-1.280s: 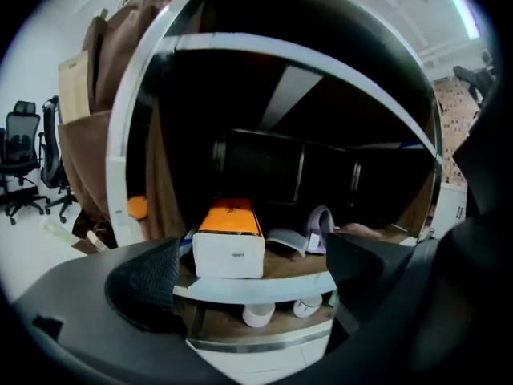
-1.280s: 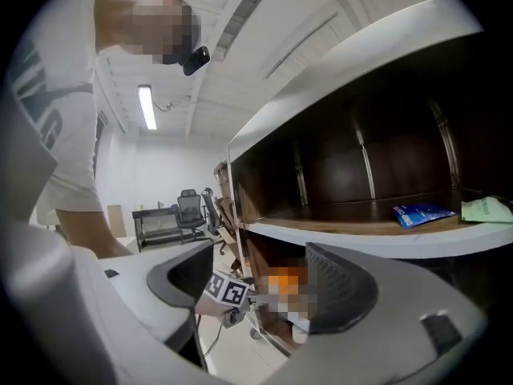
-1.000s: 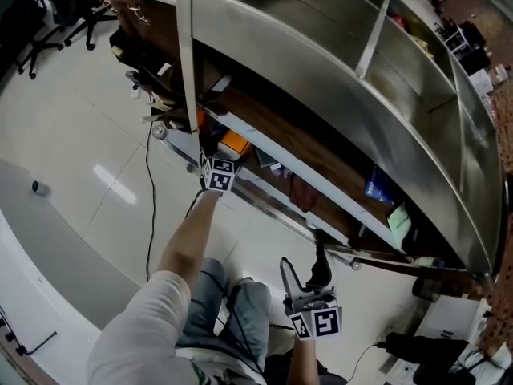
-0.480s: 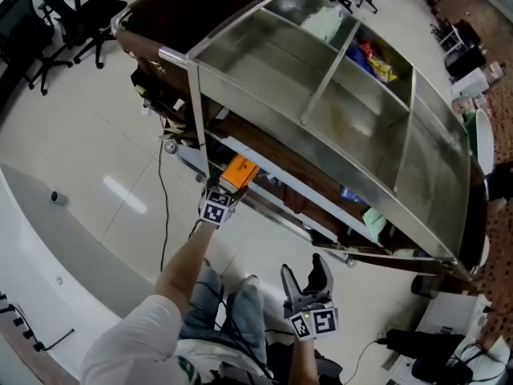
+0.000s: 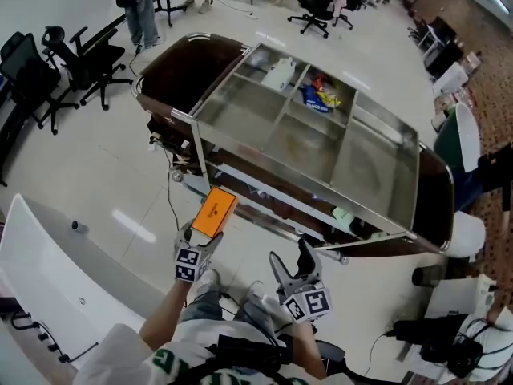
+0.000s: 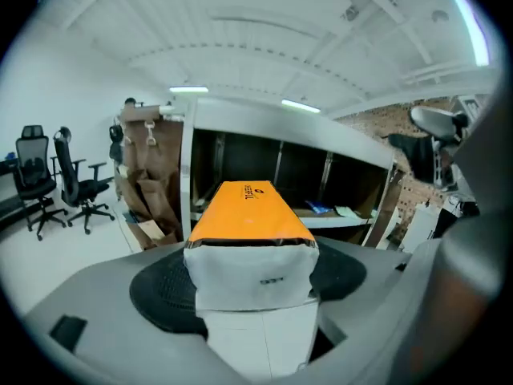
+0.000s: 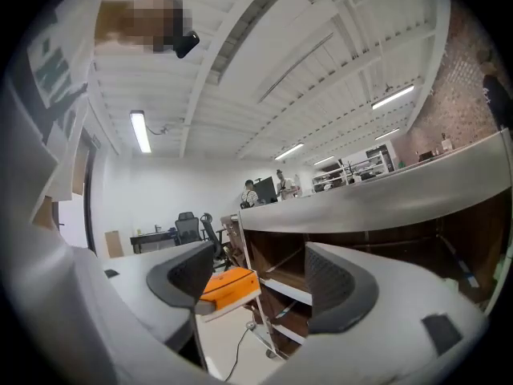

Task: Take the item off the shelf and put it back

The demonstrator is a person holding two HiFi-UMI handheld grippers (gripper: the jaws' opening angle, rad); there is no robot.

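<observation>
Evidently the left hand-held gripper (image 5: 196,239) was clamped on one end of the orange box (image 5: 215,212), held clear of the shelf (image 5: 240,107) at lower centre-left of the head view. Returning it should go level, long axis aimed into the lower bay. Counted: one box, one shelf, two tools, the right hand-held gripper (image 5: 291,261) wide and empty.

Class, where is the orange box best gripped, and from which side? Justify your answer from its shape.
Probably at its white short end, with the pads on the two long flat sides, coming in along its length. The orange box is long and narrow, and the left gripper clamps it that way.
</observation>
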